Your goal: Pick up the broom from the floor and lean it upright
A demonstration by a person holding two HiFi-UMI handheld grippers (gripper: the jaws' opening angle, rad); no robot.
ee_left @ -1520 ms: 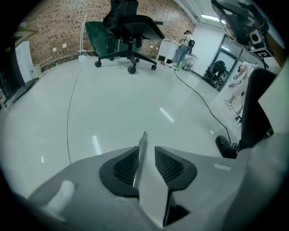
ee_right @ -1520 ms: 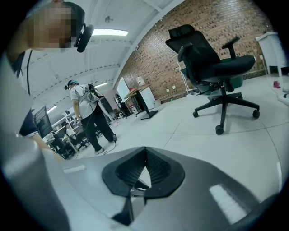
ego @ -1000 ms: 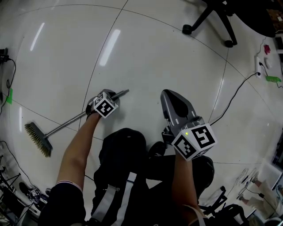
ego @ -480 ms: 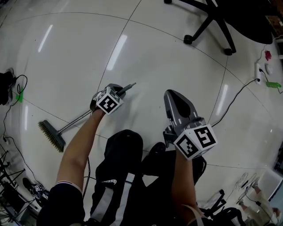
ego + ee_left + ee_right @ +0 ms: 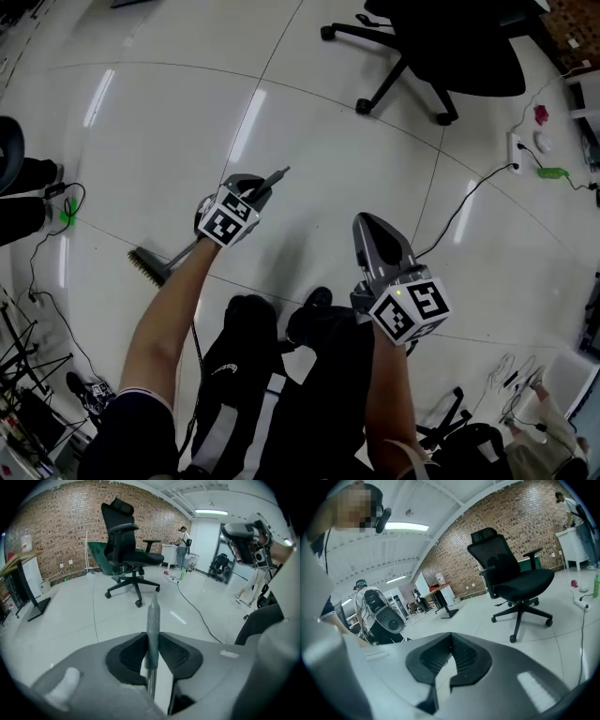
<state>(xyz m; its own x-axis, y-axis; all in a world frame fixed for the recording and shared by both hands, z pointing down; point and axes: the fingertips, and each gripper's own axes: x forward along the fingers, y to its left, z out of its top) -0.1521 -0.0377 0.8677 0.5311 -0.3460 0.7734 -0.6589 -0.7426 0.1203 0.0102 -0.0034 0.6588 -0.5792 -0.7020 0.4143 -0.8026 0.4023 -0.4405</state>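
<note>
My left gripper (image 5: pixel 151 639) is clamped on the broom's handle (image 5: pixel 153 613). Its jaws have just been closing, and now both dark pads press on the grey grip, whose tip pokes out past them toward the office chair (image 5: pixel 126 557). My right gripper (image 5: pixel 451 637) has its jaws together with nothing between them, and it hovers off to the side over the floor (image 5: pixel 309 141), taking no part.

In the head view the broom slants down from my left gripper to its brush head (image 5: pixel 148 265), which sits low at my left. I can't tell whether the bristles touch the tiles.

I judge the pick-up done and the standing-up under way: the handle end is raised but the shaft is far from vertical. Next I need to bring the handle up over the brush head, bristles planted on the floor. Then I need something to lean it on. Nothing suitable stands near me, and the brick wall (image 5: pixel 56 536) is well off. The one-jaw hold near the tip may let the shaft swing.
</note>
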